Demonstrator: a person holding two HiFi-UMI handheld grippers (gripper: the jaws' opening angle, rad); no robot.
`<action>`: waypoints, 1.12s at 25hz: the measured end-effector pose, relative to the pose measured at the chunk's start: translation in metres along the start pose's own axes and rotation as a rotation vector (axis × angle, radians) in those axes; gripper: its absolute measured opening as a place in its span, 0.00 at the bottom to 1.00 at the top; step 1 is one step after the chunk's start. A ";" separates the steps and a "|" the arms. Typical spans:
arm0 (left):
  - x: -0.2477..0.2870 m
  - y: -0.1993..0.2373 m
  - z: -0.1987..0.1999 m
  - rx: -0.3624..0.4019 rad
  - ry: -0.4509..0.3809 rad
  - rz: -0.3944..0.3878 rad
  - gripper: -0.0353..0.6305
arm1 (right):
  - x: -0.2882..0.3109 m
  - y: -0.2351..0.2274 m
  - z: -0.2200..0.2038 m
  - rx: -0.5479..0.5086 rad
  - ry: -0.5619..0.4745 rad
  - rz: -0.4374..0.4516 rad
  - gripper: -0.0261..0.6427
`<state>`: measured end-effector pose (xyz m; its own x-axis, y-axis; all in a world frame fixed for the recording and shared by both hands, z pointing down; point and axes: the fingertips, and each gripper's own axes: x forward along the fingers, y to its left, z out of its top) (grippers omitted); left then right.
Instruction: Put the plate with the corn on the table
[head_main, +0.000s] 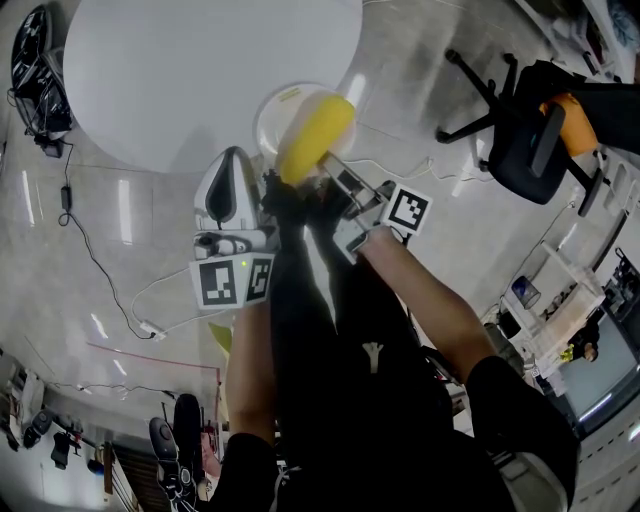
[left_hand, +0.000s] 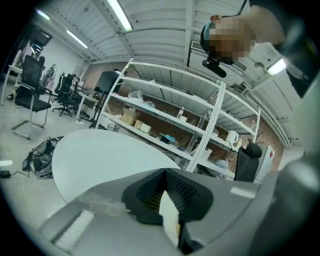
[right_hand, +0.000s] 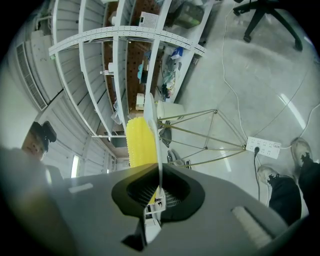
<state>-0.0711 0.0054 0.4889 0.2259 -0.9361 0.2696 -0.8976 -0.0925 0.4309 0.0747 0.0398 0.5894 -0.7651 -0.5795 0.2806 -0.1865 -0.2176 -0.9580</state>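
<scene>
As jaws clamp, right hand-held gripper (right_hand: 156, 192) pinching plate (head_main: 268, 115)

Yellow corn (head_main: 315, 135) on white plate (head_main: 272, 108), near table (head_main: 200, 70)

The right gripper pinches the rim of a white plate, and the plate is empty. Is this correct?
Not empty: a yellow corn cob lies on the plate, as the right gripper view shows. The right gripper does pinch its rim.
</scene>
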 end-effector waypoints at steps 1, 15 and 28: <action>0.000 0.000 0.001 -0.001 -0.001 0.000 0.06 | 0.000 0.000 0.000 0.000 0.000 0.000 0.07; 0.003 0.002 0.001 -0.024 -0.001 -0.008 0.06 | 0.011 0.002 0.002 0.002 -0.023 -0.035 0.07; 0.000 0.011 0.005 -0.042 -0.009 -0.007 0.06 | 0.026 0.006 -0.002 -0.002 -0.038 -0.053 0.07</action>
<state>-0.0832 0.0022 0.4894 0.2283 -0.9384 0.2592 -0.8796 -0.0847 0.4681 0.0525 0.0243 0.5907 -0.7302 -0.5968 0.3325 -0.2273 -0.2467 -0.9421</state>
